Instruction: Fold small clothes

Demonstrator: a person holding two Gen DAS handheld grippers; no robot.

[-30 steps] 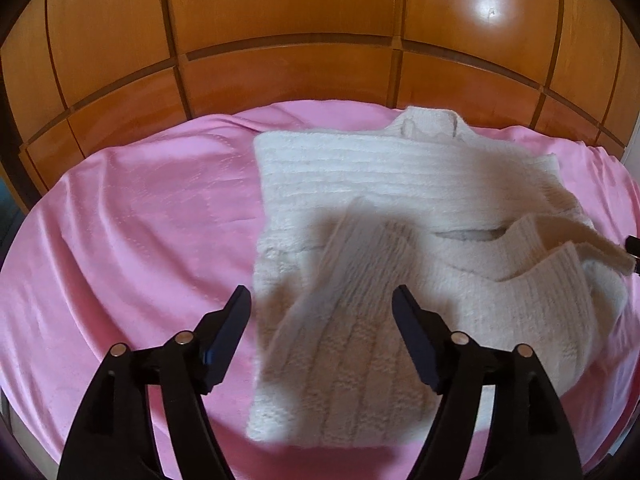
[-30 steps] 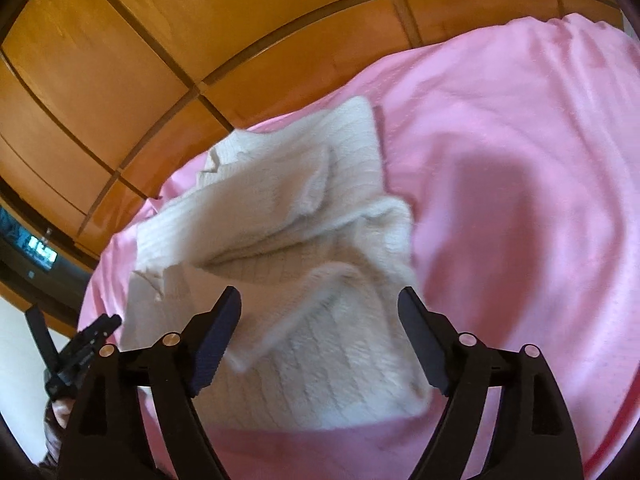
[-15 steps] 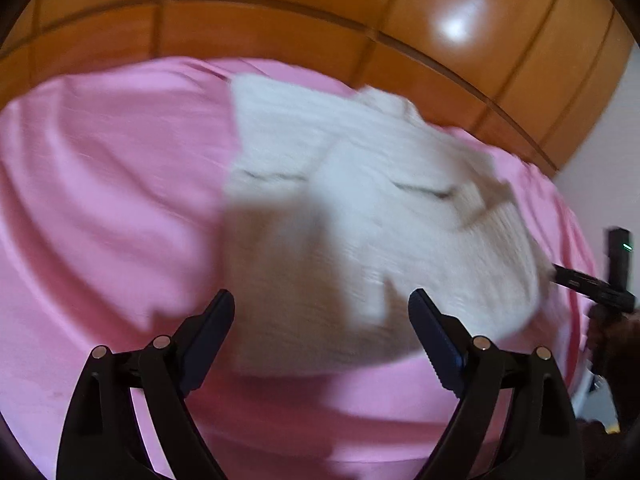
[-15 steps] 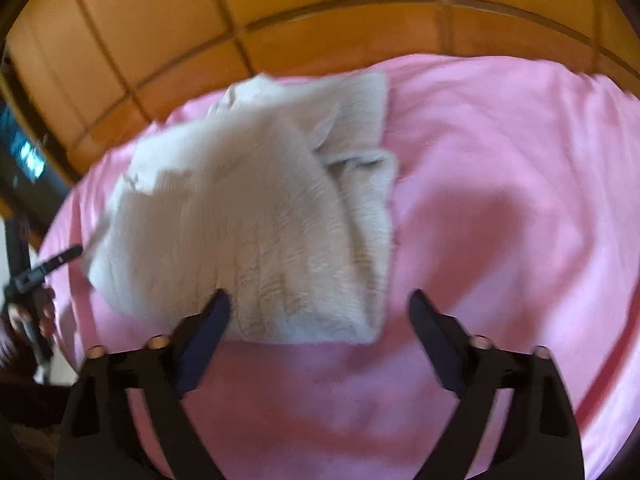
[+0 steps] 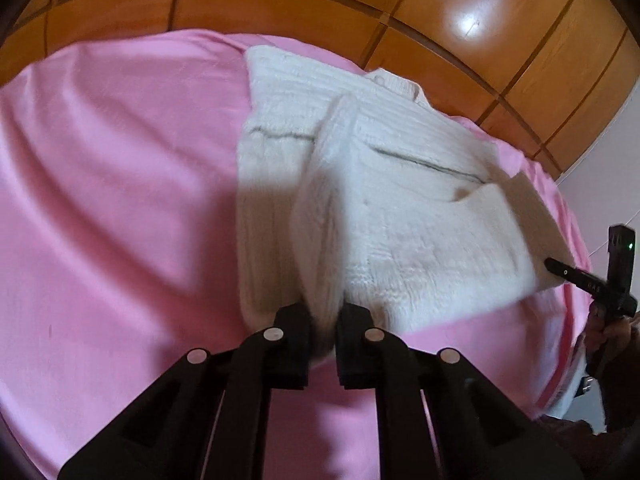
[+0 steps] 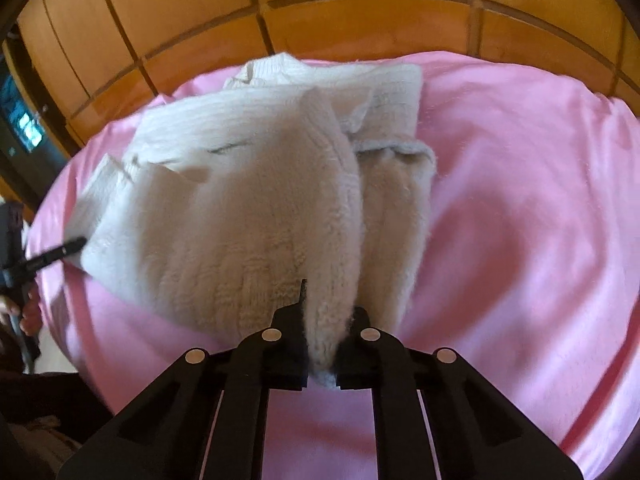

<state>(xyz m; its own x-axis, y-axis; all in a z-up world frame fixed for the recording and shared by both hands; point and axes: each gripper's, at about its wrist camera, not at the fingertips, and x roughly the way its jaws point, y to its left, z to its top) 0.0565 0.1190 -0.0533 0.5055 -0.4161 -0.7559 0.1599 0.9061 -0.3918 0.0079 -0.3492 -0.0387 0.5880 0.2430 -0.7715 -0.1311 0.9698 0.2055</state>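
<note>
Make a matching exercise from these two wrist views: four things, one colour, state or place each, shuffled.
Things:
1. sweater
2. bed sheet
3. left gripper
4. wooden panels

Descriptions:
A. pink, spread under the garment
B. cream knit, partly folded
C. orange-brown, behind the bed
D. shut on the near hem

Pairs: 1-B, 2-A, 3-D, 4-C. The right gripper also pinches the hem.

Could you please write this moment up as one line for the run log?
left tongs: shut on white sweater near hem | right tongs: shut on same hem | sweater on pink sheet
</note>
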